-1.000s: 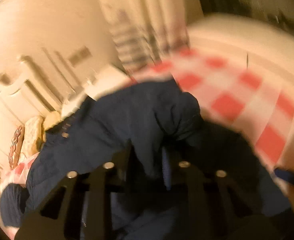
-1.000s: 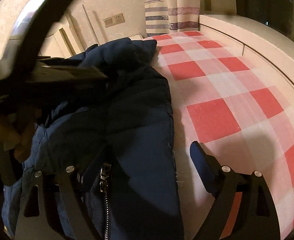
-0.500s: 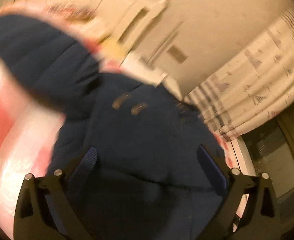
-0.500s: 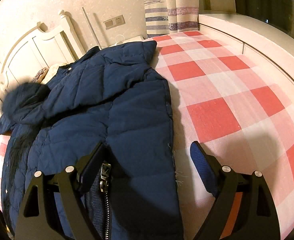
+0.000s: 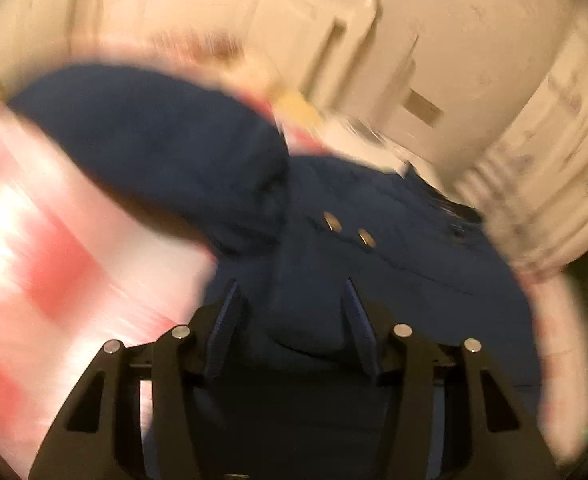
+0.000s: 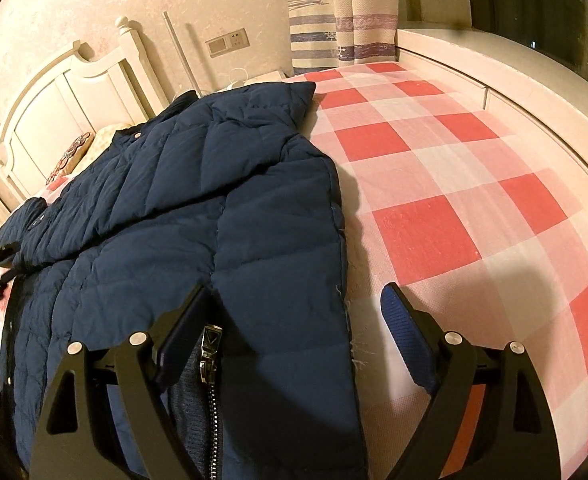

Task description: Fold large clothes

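Note:
A navy quilted jacket (image 6: 198, 208) lies on the red and white checked bed (image 6: 454, 184), one sleeve folded across its front. My right gripper (image 6: 294, 312) is open, its fingers straddling the jacket's right hem by the zipper (image 6: 210, 344). In the blurred left wrist view, my left gripper (image 5: 290, 300) has its fingers part-closed around a fold of the jacket (image 5: 314, 264) near two metal snaps (image 5: 350, 228). I cannot tell if the pads grip the cloth. The other sleeve (image 5: 146, 148) stretches left over the bed (image 5: 54, 264).
A white headboard (image 6: 66, 108) and pillows (image 6: 70, 156) stand at the bed's far left. A wall with a socket plate (image 6: 228, 42) and striped curtains (image 6: 334, 20) lies behind. A white window ledge (image 6: 494, 72) borders the bed on the right.
My left gripper let go of the sleeve, swung round to the jacket's other side, and its fingers have narrowed around a fold. The sleeve now lies across the jacket. My right gripper has not moved.

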`<state>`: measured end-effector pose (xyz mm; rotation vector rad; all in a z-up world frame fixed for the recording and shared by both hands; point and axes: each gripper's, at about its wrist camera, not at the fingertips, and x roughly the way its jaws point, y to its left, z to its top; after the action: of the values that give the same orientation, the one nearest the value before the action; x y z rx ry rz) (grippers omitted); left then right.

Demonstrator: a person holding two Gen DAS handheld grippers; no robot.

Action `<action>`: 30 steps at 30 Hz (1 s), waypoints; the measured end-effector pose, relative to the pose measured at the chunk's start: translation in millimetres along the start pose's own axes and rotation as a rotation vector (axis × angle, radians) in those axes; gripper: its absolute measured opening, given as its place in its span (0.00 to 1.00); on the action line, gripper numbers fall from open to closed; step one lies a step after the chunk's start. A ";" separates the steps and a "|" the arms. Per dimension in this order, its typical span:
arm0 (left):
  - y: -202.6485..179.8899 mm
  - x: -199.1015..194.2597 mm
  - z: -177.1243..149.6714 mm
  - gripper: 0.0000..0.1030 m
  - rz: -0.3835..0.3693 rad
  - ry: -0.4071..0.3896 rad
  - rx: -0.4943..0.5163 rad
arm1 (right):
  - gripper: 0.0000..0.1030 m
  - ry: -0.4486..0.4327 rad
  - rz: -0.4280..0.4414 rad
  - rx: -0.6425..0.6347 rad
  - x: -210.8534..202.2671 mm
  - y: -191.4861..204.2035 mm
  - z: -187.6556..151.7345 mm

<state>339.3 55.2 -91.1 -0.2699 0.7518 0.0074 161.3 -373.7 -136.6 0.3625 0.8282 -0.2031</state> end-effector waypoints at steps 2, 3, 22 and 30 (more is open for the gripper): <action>-29.8 -13.5 -3.0 0.77 0.073 -0.097 0.157 | 0.82 0.000 -0.004 -0.003 0.5 0.8 0.0; -42.8 -12.8 -4.0 0.86 0.076 -0.104 0.221 | 0.82 0.002 -0.009 -0.007 1.0 1.4 0.2; -93.1 79.3 -23.8 0.98 0.118 0.138 0.474 | 0.64 -0.002 -0.013 -0.295 44.9 83.7 91.2; -94.6 79.5 -23.9 0.98 0.127 0.140 0.476 | 0.66 0.041 -0.048 -0.299 59.9 95.2 124.9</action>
<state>391.2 -49.1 -138.8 0.2329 0.8843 -0.0704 315.9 -337.2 -81.8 0.0663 0.8938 -0.1137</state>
